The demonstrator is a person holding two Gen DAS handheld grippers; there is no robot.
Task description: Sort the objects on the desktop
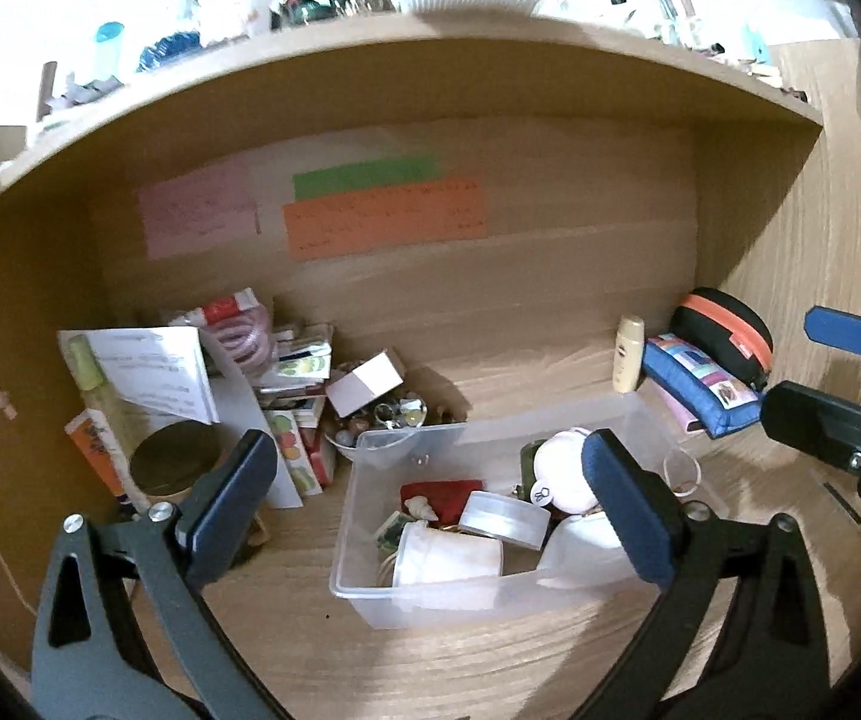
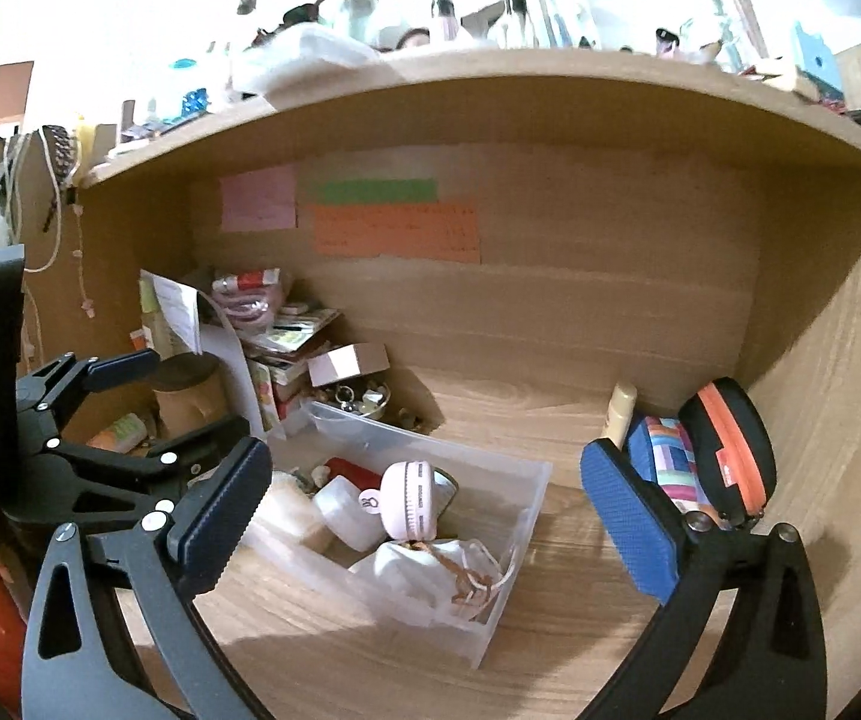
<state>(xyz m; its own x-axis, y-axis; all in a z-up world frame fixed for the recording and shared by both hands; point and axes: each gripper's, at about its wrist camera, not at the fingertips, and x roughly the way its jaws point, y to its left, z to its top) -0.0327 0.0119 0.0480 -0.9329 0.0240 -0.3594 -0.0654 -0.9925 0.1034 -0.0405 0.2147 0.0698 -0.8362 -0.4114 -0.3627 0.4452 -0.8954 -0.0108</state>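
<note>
A clear plastic bin (image 1: 406,612) stands on the wooden desk and holds white jars, a pink round case (image 1: 556,468), a red item and a white bag. It also shows in the right wrist view (image 2: 529,516). My left gripper (image 1: 430,510) is open and empty, hovering just in front of and above the bin. My right gripper (image 2: 424,516) is open and empty, above the bin's right side. It shows at the right edge of the left wrist view (image 1: 838,384). A black case with an orange zip (image 2: 730,450), a patchwork pouch (image 2: 667,456) and a cream tube (image 1: 628,360) lie at the right.
A cluttered pile of papers (image 1: 154,372), small boxes (image 1: 364,384), a round tin (image 1: 175,462) and a bowl of trinkets (image 1: 388,414) fills the back left corner. Coloured notes (image 1: 382,216) hang on the back panel. A crowded shelf (image 1: 370,60) runs overhead.
</note>
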